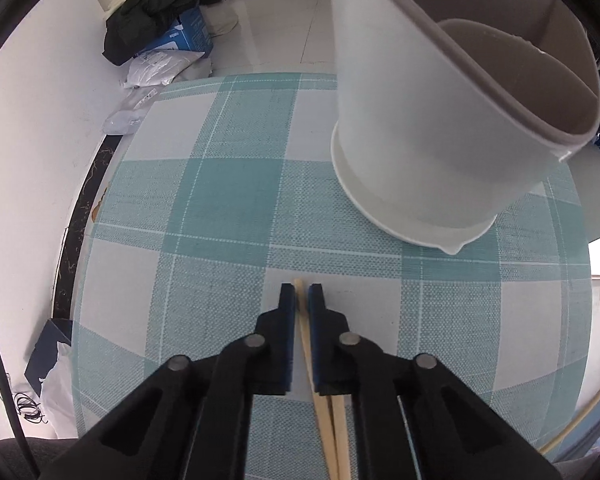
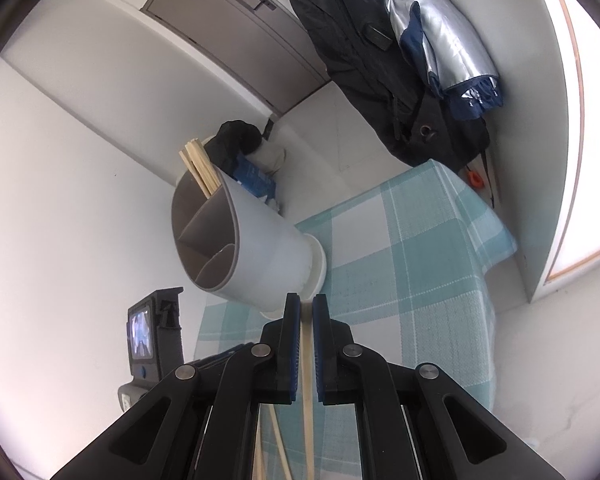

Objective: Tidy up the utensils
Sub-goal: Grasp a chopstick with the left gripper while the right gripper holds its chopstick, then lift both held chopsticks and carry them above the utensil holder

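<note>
Left wrist view looks steeply down along the left gripper [image 1: 301, 294], whose blue-padded jaws are closed on a pair of wooden chopsticks [image 1: 304, 340] that run back between the fingers and fan slightly apart beneath the linkage; their tips poke out just ahead of the pads, over the teal checked tablecloth [image 1: 220, 184]. Ahead and to the right of the jaws stands the white utensil holder [image 1: 440, 140], its grey-lined divided top tilted toward the camera by the lens; it is near but apart from the chopsticks. The steep downward aim suits a pinch taken from the cloth, and by my judgement the pair now needs lifting and turning upright to go into a compartment. Right wrist view shows the right gripper [image 2: 307, 312] likewise closed, on a single pale chopstick [image 2: 307, 380] running back between its pads, with further sticks trailing below the linkage to the left. From this shallower angle the holder [image 2: 260, 252] sits just ahead and to the left, and here its partitioned interior is open to sight, with several chopsticks [image 2: 200, 168] already standing in the far compartment, which the left view cannot show. Also only here: the other handheld unit with its small screen [image 2: 148, 336] at lower left, and coats [image 2: 400, 60] hanging beyond the table's far edge.
</note>
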### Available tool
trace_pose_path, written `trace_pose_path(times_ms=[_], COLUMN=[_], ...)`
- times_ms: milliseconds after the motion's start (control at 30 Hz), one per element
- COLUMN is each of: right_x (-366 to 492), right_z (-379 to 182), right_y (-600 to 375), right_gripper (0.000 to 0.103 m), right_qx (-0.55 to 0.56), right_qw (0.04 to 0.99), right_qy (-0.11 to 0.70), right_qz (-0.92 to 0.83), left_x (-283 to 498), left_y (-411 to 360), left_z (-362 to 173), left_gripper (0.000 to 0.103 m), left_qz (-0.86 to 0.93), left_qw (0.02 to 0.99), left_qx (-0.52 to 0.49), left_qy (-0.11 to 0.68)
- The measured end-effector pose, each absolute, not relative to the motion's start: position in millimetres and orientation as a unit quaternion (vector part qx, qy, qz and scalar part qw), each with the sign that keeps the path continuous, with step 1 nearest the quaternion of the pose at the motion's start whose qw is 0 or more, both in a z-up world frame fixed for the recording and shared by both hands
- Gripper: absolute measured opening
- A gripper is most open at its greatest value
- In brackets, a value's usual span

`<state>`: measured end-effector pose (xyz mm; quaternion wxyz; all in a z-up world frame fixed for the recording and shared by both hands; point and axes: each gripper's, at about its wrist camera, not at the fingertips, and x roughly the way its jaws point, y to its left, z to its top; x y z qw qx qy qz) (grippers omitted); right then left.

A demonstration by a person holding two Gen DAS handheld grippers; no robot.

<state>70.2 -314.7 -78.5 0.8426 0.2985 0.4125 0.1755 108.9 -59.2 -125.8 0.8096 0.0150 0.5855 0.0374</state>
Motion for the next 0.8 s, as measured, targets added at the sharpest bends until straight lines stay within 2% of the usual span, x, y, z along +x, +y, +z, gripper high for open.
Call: trace_pose_path(times_ms=[400,800], right_x=[62.2,39.6], right_z=[-69.7,-46.5], right_y=[-311.7,-272.5], right_gripper=[0.005,0.005], right_qx=[0.283,0.206], right_qw=[0.859,0.898], right_qy=[0.392,0.340], right_qz=[0.168,0.189], left_x=[104.0,60.0], left_y=[-38.7,-24.3], left_z=[-105.0,-19.9], left_gripper=[0.001,0.001], left_qz=[0.019,-0.049], left_qw=[0.831,0.927], left_qx=[-0.038,-0.067], left_qy=[0.555,0.365])
